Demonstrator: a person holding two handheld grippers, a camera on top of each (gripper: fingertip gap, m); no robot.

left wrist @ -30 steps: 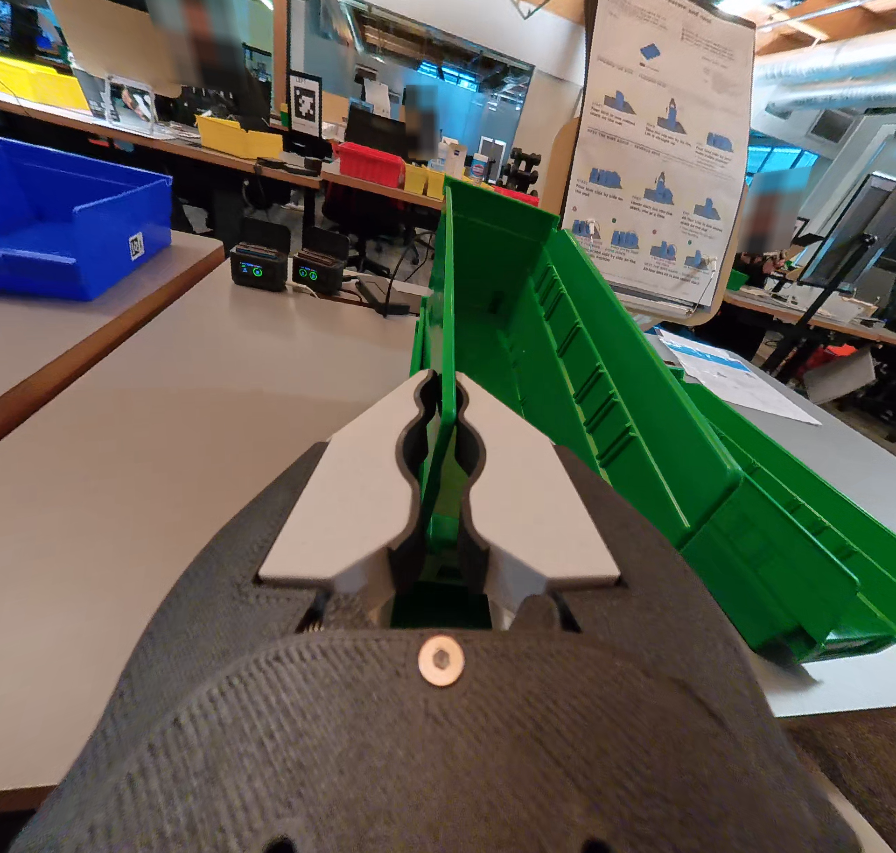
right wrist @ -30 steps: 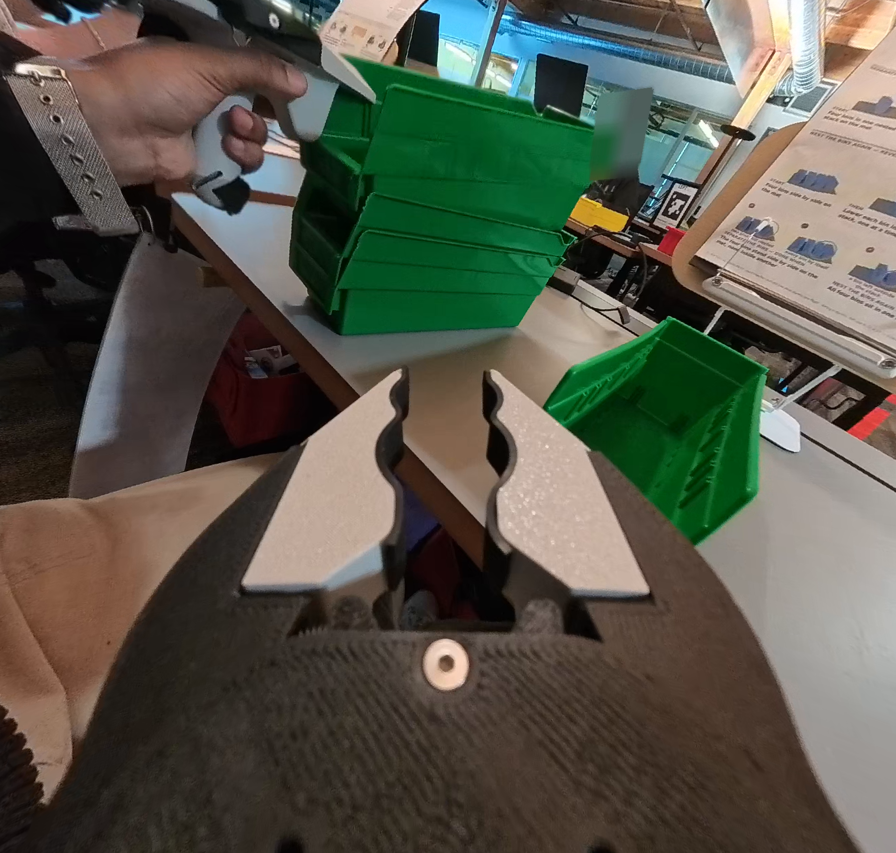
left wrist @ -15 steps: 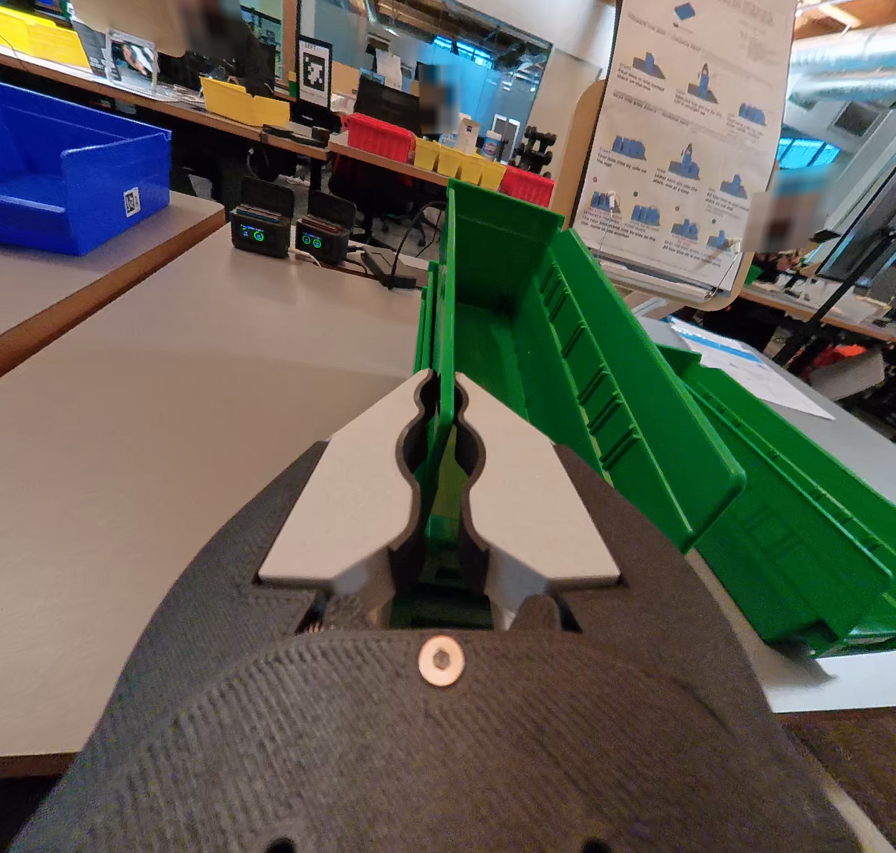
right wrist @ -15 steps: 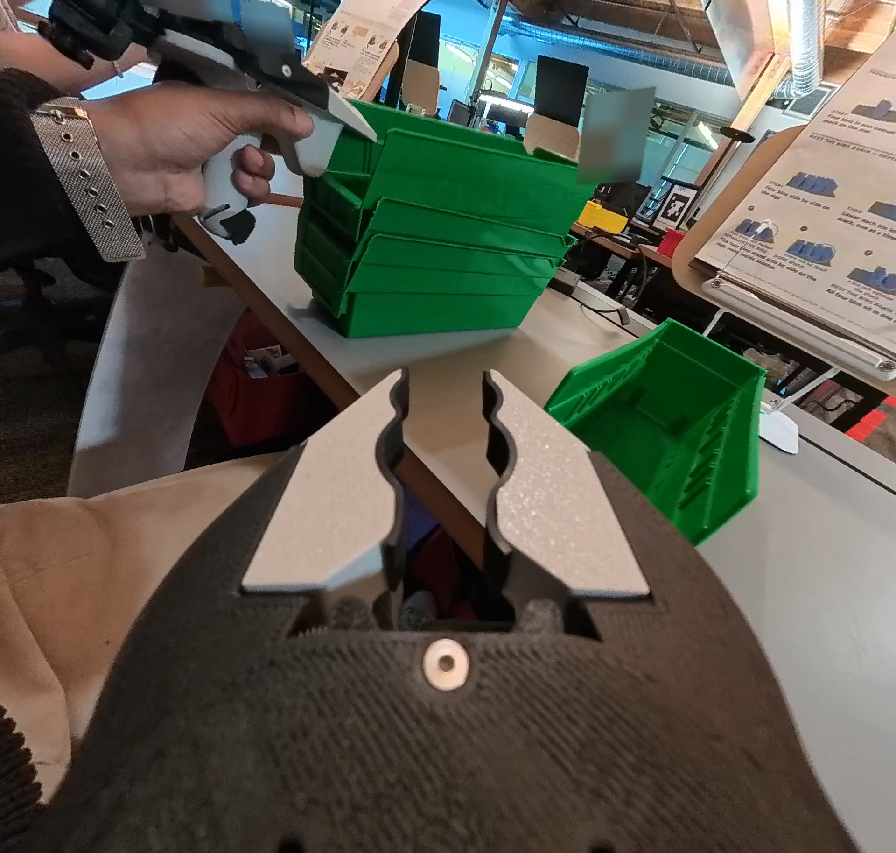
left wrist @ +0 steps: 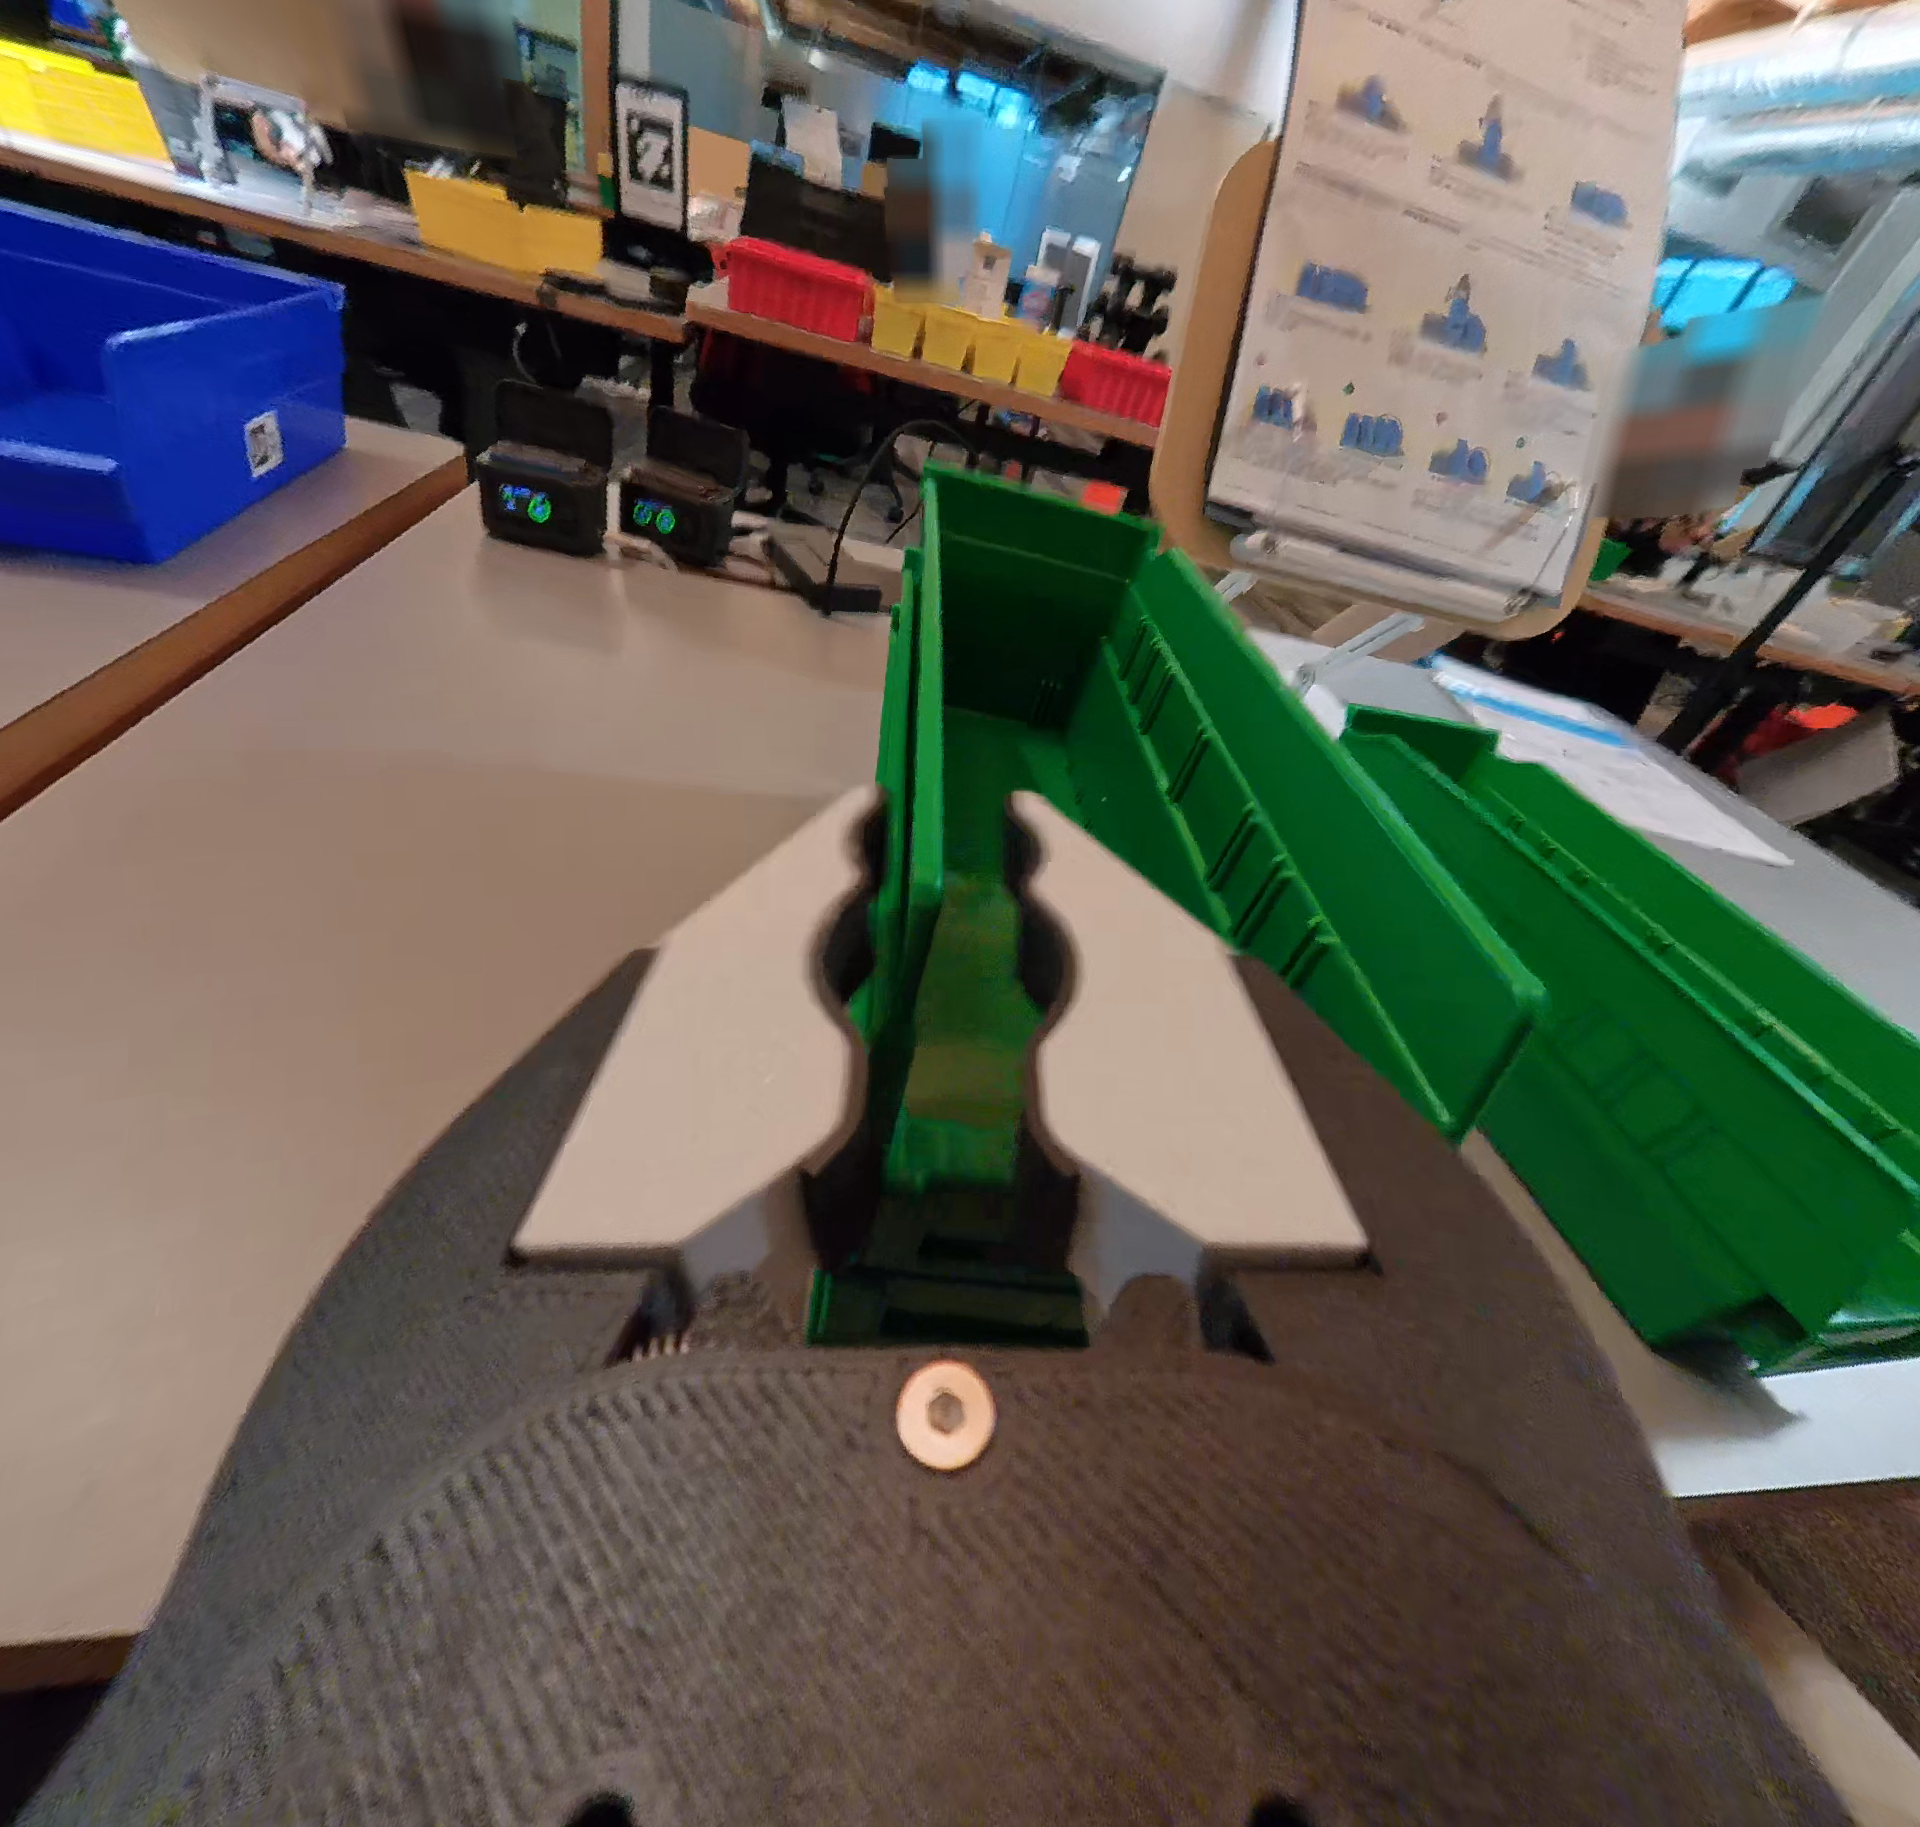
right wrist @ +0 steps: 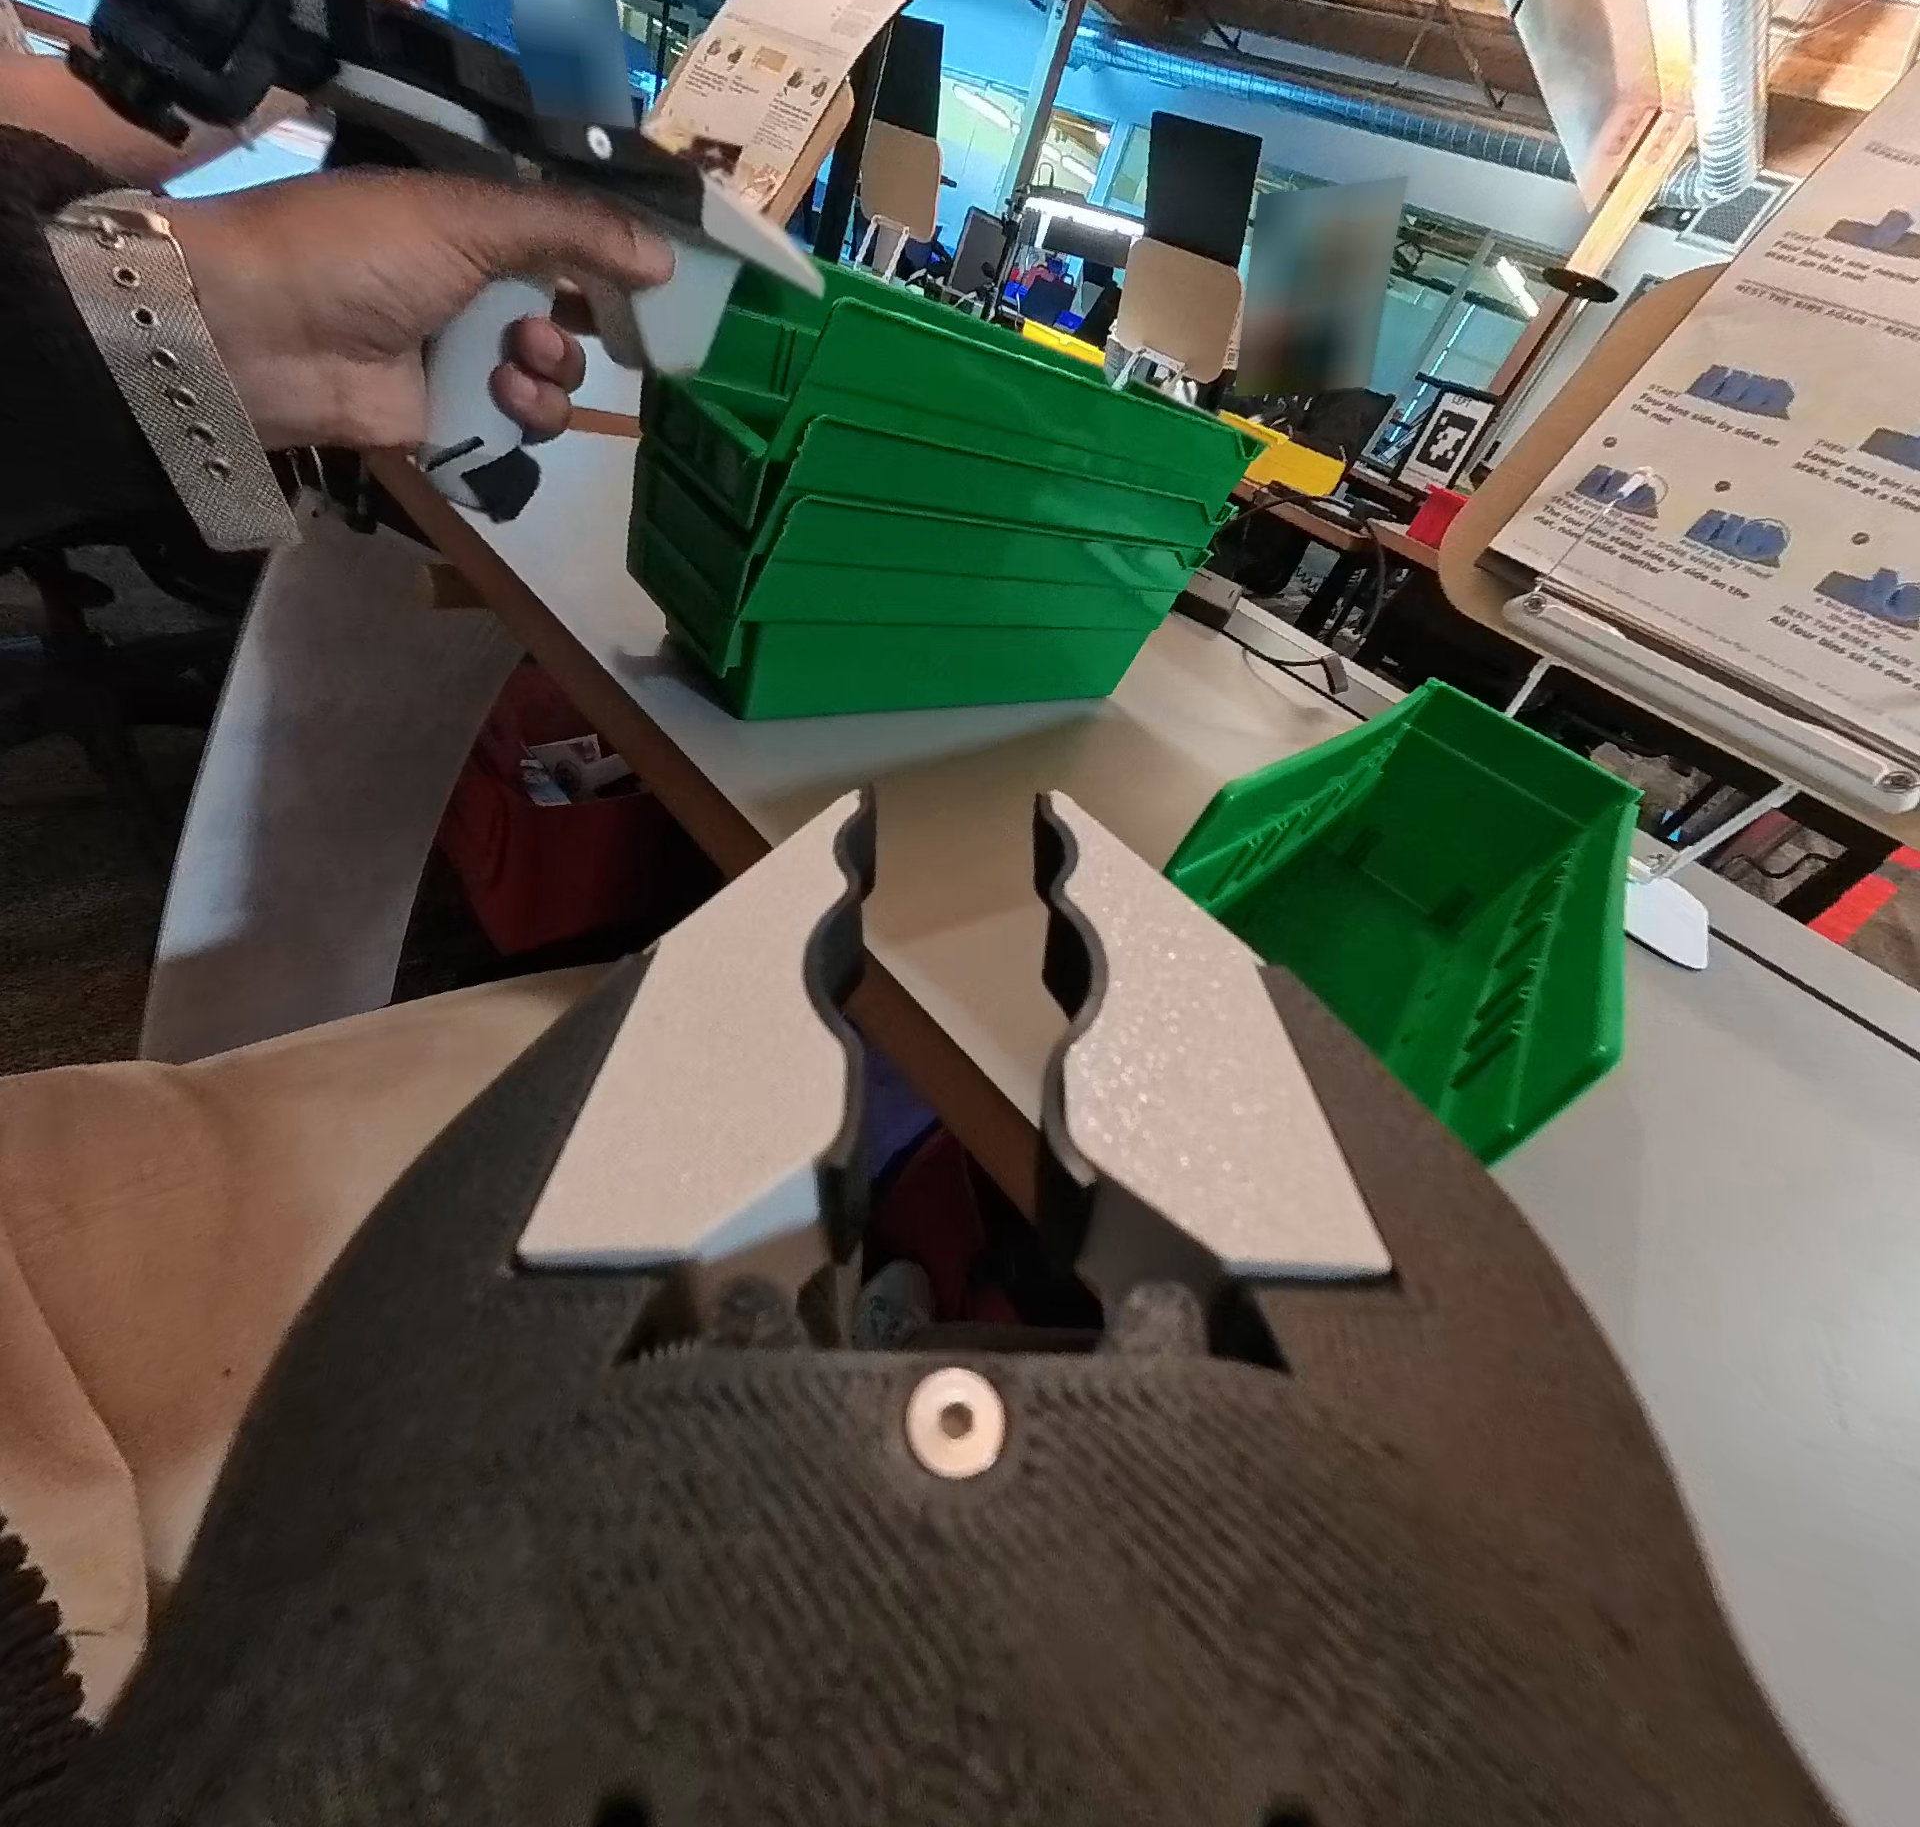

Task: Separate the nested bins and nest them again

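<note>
A stack of nested green bins (right wrist: 935,572) stands on the grey table near its front edge. The top bin (left wrist: 1049,697) sits askew in the lower bins (left wrist: 1683,1050). My left gripper (left wrist: 945,801) is open, with the top bin's left side wall (left wrist: 925,655) between its jaws, close to the left finger. It also shows in the right wrist view (right wrist: 727,250), held by a hand at the stack's near end. My right gripper (right wrist: 951,811) is open and empty over the table's front edge. A single green bin (right wrist: 1455,946) lies tipped to its right.
A blue bin (left wrist: 156,395) sits on the neighbouring table at left. Two black devices (left wrist: 592,510) stand at the table's back. An instruction board (right wrist: 1714,489) stands behind the single bin, with a white mouse (right wrist: 1662,925) and papers (left wrist: 1621,790) nearby. A trouser leg (right wrist: 156,1206) is below.
My left gripper's jaws have parted from the top bin's wall, which they pinched before. The top bin lies lower on the stack. The right gripper has not moved.
</note>
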